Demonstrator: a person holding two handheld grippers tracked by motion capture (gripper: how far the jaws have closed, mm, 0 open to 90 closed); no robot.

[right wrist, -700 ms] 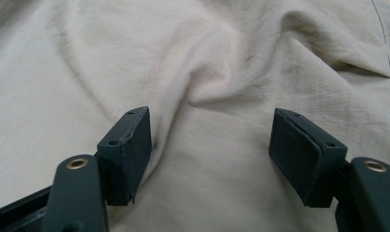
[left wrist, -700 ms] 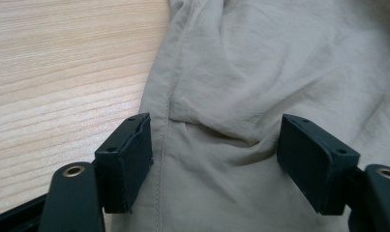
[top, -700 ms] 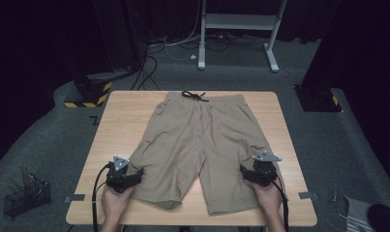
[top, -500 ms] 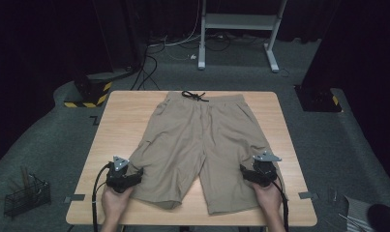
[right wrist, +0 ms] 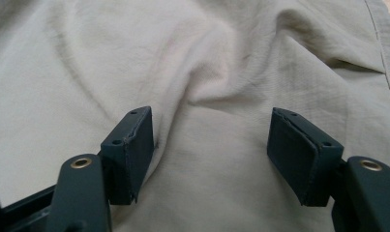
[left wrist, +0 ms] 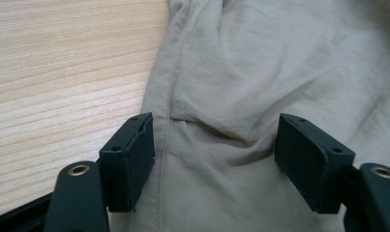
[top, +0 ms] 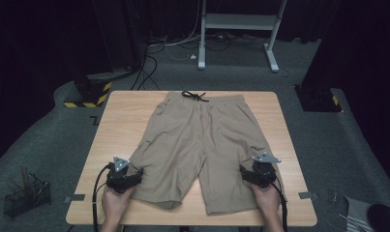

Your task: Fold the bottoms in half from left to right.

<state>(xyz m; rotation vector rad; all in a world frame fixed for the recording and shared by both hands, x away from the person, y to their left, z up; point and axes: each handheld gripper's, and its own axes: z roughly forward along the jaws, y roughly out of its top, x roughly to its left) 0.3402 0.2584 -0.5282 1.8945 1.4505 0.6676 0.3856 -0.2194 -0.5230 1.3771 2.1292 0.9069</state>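
shorts [top: 202, 140] flat; both hems cut off in gripper views; left gripper [left wrist: 212, 159], right gripper [right wrist: 209, 154] released.

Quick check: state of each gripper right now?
Left gripper: open, fingers straddling the shorts fabric, not clamped.
Right gripper: open, over the shorts, holding nothing.

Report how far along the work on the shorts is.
Done: the shorts lie spread flat on the table. In hand: the left hand-held gripper and right hand-held gripper sit open over each leg's fabric. Left: closing on the cloth; no fold shows yet.
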